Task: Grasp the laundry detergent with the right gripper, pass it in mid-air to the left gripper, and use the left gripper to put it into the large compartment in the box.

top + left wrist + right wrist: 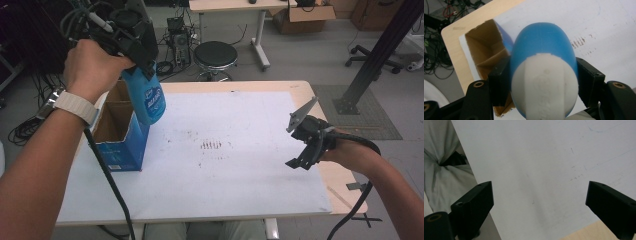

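At upper left, my left gripper [145,67] is clamping a rigid, smooth blue bottle [149,97] near its cap; my right gripper [306,142] is gaping wide.

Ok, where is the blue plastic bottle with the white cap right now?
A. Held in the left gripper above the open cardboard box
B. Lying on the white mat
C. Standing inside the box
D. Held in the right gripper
A: the left gripper clamps the blue plastic bottle in the air over the open cardboard box.
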Demonstrator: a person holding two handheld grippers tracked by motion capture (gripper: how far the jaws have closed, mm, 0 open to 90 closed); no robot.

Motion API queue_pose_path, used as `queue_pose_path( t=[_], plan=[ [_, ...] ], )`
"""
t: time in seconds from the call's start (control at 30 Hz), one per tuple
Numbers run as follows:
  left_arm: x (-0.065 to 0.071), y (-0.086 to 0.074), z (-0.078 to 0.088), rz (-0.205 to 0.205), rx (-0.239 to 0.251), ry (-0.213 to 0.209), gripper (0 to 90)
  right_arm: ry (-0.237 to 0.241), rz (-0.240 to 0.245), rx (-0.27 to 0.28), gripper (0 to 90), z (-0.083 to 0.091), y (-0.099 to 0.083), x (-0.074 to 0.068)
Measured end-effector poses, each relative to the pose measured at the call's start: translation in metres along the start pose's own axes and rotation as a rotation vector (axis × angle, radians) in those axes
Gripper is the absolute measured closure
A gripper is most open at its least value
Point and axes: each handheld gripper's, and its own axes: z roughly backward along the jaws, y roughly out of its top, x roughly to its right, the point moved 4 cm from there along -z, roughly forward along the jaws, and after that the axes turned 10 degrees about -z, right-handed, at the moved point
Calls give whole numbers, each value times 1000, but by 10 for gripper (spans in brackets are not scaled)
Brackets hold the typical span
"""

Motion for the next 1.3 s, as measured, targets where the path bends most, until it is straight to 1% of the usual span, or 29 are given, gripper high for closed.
queue_pose_path(
  t=[0.17, 0.4, 0.43, 0.6, 0.8, 0.93, 1.03, 1.2, 1.3],
  plan=[
    [-16, -8, 6, 74, 9, 1, 381, -6, 6, -12, 76, 0, 0, 1],
    [-38, -18, 15, 179, 7, 30, 381, -14, 4, -12, 77, 1, -1, 4],
    [-41, -20, 15, 187, 4, 34, 381, -14, 2, -14, 78, 1, -1, 4],
    [-54, -27, 13, 256, 7, 57, 381, -12, 0, -11, 78, 2, -2, 5],
    [-64, -35, 6, 289, -9, 75, 381, -10, -6, -12, 77, 0, -2, 5],
    [-68, -40, 0, 299, -14, 91, 382, -11, 0, -11, 77, 0, -2, 5],
    [-70, -43, -4, 307, -16, 97, 381, -12, -8, -5, 78, 1, -1, 5],
    [-72, -47, -13, 301, -23, 131, 382, -11, -2, -7, 78, 1, -2, 4],
    [-74, -51, -18, 309, -19, 135, 381, -8, -7, -2, 78, 1, -2, 4]
  ],
)
